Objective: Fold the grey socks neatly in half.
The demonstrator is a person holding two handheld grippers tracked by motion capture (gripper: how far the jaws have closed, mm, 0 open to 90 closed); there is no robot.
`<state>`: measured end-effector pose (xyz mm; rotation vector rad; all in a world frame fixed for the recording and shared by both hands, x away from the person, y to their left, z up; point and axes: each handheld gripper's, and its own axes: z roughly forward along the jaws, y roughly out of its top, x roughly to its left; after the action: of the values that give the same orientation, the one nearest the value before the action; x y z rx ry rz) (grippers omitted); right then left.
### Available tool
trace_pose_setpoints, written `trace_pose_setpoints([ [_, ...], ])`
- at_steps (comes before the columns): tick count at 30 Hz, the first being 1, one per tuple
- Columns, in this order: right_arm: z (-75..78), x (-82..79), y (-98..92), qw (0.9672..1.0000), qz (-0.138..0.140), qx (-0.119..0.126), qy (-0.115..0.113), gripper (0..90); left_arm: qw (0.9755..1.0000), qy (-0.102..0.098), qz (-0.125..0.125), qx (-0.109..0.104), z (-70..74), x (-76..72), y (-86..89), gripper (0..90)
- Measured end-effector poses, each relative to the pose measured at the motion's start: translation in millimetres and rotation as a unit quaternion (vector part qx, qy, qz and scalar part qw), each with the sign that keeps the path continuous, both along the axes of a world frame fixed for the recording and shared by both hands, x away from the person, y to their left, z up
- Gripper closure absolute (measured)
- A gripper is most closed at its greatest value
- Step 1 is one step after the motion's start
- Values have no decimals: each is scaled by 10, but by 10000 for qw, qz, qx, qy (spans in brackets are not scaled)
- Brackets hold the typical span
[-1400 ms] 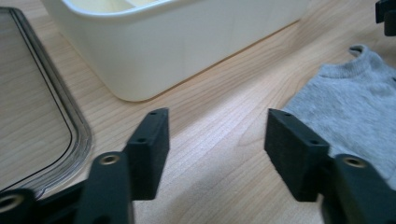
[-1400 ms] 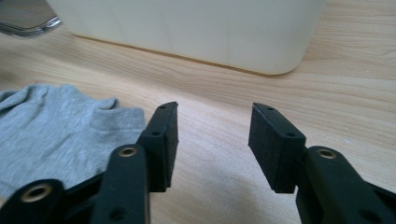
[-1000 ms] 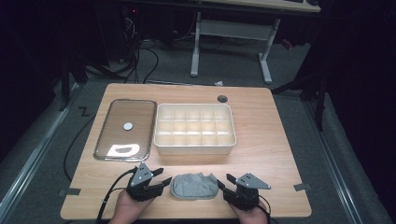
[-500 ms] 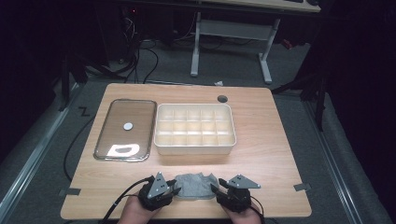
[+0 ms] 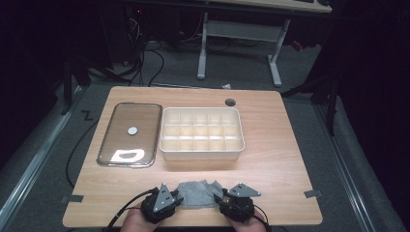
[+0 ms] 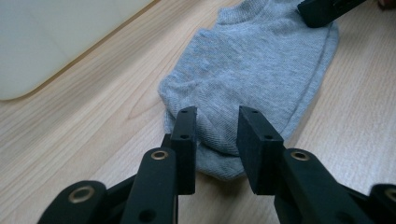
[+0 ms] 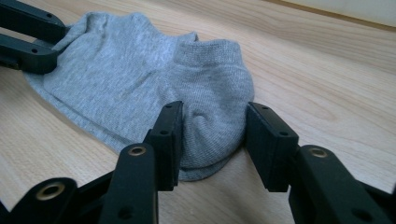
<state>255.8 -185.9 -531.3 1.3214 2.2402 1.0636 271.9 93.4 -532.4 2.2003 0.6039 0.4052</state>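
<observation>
High view: the sock (image 5: 197,193) lies flat at the near edge of the tabletop (image 5: 280,159), between the left hand-held gripper (image 5: 175,201) and the right hand-held gripper (image 5: 218,199). Compared with a second ago, both have moved inward onto the ends of the sock, and its outline is now bunched rather than smooth. The tray (image 5: 201,133) and the lid (image 5: 129,134) sit side by side farther back, unchanged. Bare wood lies between the tray and the sock, and to the right of the tray. No writing is readable.

Left gripper view: the left hand-held gripper (image 6: 215,128) straddles one end of the sock (image 6: 252,70); a raised fold sits between the jaws. The jaws have just been closing; whether the pads press on the cloth cannot be told. The tray (image 6: 56,32) corner is at upper left.

Right gripper view: the right hand-held gripper (image 7: 214,126) has the other sock (image 7: 140,79) end between its jaws, which have just been closing. A gap shows on the right side, so it remains spread.
</observation>
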Motion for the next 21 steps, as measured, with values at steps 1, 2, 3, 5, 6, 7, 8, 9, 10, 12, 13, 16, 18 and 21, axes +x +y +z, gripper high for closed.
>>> trace_pose_setpoints([
  [1, -3, -3, 8, 10000, 21, 22, -7, 618, 10000, 6, 32, 3, 1, -18, 10, 686],
  [2, -5, -6, 17, 10000, 19, 47, -2, 626, 10000, 25, 49, -4, 1, -25, 17, 686],
  [3, -4, -9, 26, 10000, 26, 56, 13, 640, 10000, 34, 59, -23, -1, -26, 20, 685],
  [5, -3, -6, 34, 9999, 49, 89, 49, 691, 9999, 68, 68, -48, -1, -21, 23, 679],
  [6, -3, -3, 37, 9999, 74, 114, 69, 719, 9999, 77, 65, -43, 0, -20, 24, 677],
  [7, -4, -2, 43, 9998, 76, 146, 84, 738, 9999, 76, 63, -36, 1, -19, 25, 675],
  [8, -6, -3, 48, 9998, 92, 160, 86, 758, 9999, 76, 63, -36, 1, -19, 25, 671],
  [9, -5, -3, 52, 9997, 110, 172, 103, 772, 9999, 88, 81, -34, 2, -13, 27, 663],
  [10, -4, 0, 50, 9997, 133, 153, 109, 777, 9999, 94, 91, -34, 3, -11, 26, 658],
  [12, 0, 4, 52, 9997, 161, 145, 123, 787, 9999, 96, 116, -33, 4, -9, 20, 651],
  [13, 4, 7, 56, 9997, 187, 133, 121, 791, 9999, 89, 123, -33, 3, -8, 14, 649],
  [16, 7, 5, 60, 9997, 192, 108, 110, 797, 9998, 73, 204, -25, 3, 3, -7, 643],
  [18, 14, 25, 60, 9996, 247, 70, 86, 800, 9994, 4, 334, 30, 6, 55, -76, 643],
  [21, 53, 116, 67, 9996, 277, 3, 43, 804, 9992, -1, 383, 113, 20, 115, -136, 643],
])
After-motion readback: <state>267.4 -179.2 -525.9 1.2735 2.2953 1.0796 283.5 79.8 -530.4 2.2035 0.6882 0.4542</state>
